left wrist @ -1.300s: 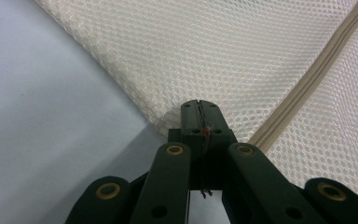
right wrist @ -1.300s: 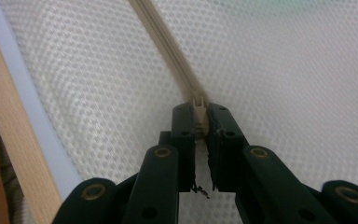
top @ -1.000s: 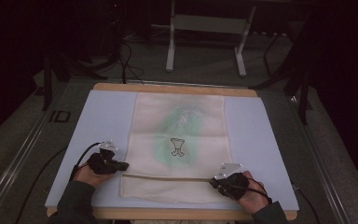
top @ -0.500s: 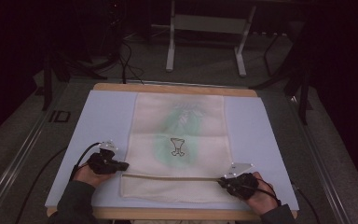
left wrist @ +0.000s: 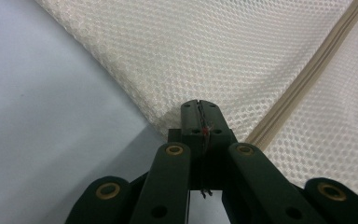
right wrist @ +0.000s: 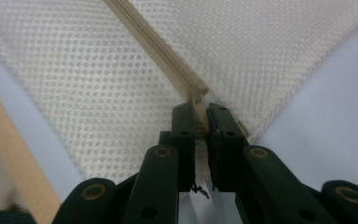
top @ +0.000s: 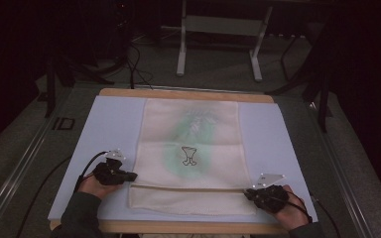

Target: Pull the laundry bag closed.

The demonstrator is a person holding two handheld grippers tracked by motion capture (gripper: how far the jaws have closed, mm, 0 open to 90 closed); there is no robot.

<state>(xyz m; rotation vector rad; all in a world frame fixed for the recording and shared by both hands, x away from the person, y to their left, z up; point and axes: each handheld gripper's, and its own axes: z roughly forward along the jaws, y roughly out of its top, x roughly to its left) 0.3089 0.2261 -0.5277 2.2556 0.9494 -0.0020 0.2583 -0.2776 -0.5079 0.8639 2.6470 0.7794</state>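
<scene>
Mesh laundry bag (top: 192,158): flat on pale blue mat (top: 114,124), zipper (top: 188,188) running across near end.
Left gripper (top: 129,176): clenched on bag's left edge beside zipper end.
Right gripper (top: 250,193): clamped on zipper's right end at bag's corner.
Table (top: 186,92): wooden edge beyond mat.

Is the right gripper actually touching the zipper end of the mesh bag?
Touching. In the right gripper view, the right gripper has its jaws closed on the end of the beige zipper at the edge of the mesh bag, with no gap.
</scene>
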